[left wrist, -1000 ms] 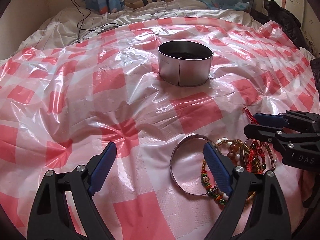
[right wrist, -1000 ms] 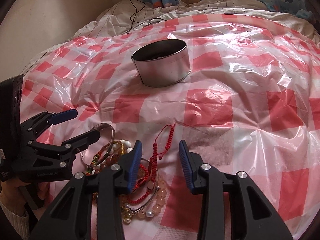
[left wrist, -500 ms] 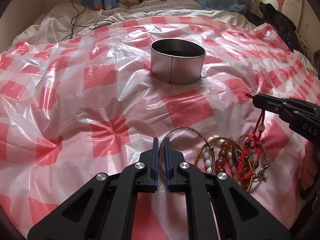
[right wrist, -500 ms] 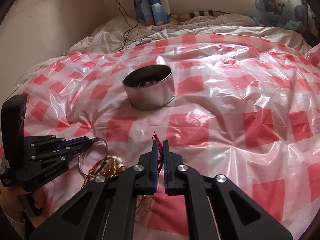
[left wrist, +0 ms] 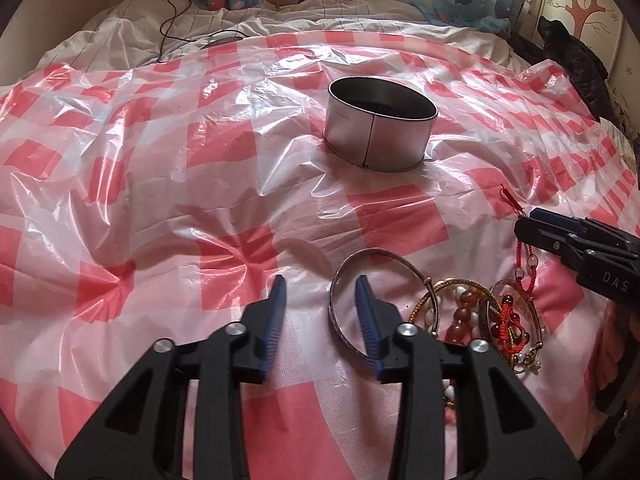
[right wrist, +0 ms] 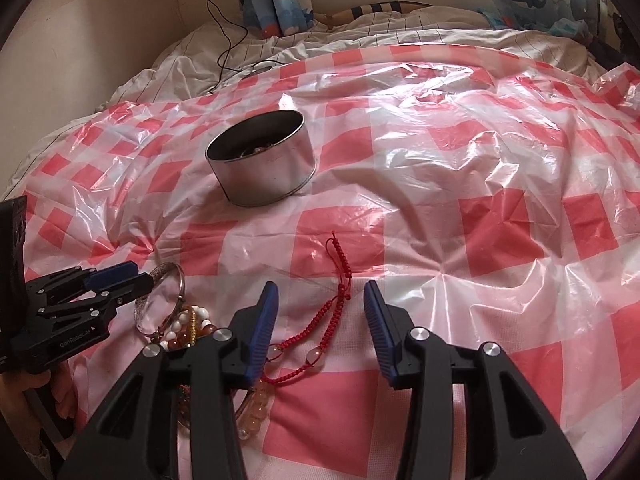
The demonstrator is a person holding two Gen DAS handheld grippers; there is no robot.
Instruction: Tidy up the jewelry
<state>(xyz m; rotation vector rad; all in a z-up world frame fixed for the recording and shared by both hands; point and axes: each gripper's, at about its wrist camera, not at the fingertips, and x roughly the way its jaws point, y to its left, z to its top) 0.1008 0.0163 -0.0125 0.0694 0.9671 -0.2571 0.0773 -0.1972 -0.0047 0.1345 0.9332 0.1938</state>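
A round metal tin (left wrist: 379, 130) stands open on the red-checked plastic sheet; it also shows in the right wrist view (right wrist: 262, 163), with some beads inside. A silver bangle (left wrist: 376, 300) lies flat just past my left gripper (left wrist: 320, 304), which is open, its right finger over the bangle. A heap of beaded bracelets (left wrist: 480, 320) lies right of it. My right gripper (right wrist: 318, 312) is open around a red cord bracelet (right wrist: 320, 332) that lies on the sheet.
The sheet (left wrist: 160, 200) covers a soft bed and is crumpled. A striped white duvet (right wrist: 360, 36), a black cable (right wrist: 224, 52) and whale-print curtains lie at the back. A dark garment (left wrist: 576, 64) lies at the right edge.
Both grippers were shut half a second ago, left on the bangle, right on the red cord. Both have opened; the bangle and cord lie on the sheet.
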